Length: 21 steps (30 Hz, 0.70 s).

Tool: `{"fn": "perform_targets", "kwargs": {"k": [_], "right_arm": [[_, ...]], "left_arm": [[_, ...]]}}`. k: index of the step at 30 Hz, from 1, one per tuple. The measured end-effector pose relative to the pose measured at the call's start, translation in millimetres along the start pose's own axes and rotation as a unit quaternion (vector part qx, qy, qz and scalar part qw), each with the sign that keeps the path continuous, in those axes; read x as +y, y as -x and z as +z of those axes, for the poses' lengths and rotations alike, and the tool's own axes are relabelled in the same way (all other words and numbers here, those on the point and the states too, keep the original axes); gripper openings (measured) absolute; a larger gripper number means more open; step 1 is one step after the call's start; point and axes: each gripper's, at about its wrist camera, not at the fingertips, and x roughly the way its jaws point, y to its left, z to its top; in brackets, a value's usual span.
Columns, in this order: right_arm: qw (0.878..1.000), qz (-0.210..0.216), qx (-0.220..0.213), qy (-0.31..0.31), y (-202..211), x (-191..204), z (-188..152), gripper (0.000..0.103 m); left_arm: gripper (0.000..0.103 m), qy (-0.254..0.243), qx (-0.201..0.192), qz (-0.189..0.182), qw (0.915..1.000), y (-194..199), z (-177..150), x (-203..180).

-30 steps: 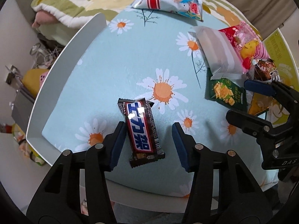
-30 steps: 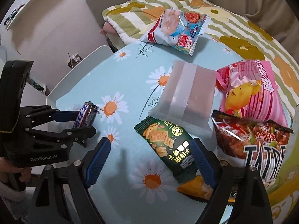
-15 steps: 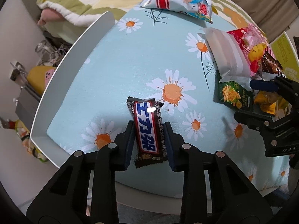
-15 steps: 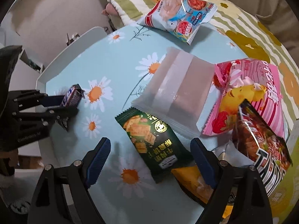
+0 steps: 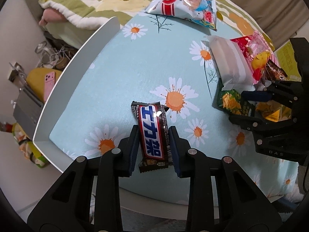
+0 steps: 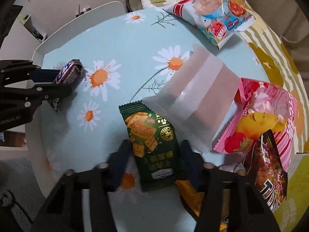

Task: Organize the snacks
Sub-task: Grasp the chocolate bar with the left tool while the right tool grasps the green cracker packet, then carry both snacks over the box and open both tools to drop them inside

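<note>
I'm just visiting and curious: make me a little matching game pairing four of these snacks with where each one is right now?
Snacks:
1. chocolate bar
2. green cracker packet
3. shrimp flakes bag
4. translucent white pouch

Places:
A. far edge of the table, partly over the blanket
B. clamped in the left gripper
C. overlapping the pink candy bag
D. clamped in the right gripper

Pairs: 1-B, 2-D, 3-A, 4-C

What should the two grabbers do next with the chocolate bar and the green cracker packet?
Probably lift both straight up a little. The left hand-held gripper is shut on the chocolate bar, and the right hand-held gripper has just closed on the green cracker packet, whose top edge lies under the clear bag.
</note>
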Motion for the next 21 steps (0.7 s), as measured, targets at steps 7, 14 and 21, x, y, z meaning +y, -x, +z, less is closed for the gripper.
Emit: {"fn": "perform_targets", "kwargs": {"k": [7, 14, 21], "right_arm": [[0.999, 0.021, -0.022, -0.026, 4, 18, -4, 0.043], [0.997, 0.044, -0.049, -0.05, 22, 38, -5, 0.043], [0.987, 0.042, -0.103, -0.12, 72, 28, -3, 0.043]], "left_arm": [[0.027, 0.002, -0.003, -0.001, 1.0, 4, 0, 4], [0.027, -0.003, -0.013, -0.004, 0.9999, 22, 3, 6], [0.027, -0.038, -0.051, -0.023, 0.9977, 62, 20, -1]]}}
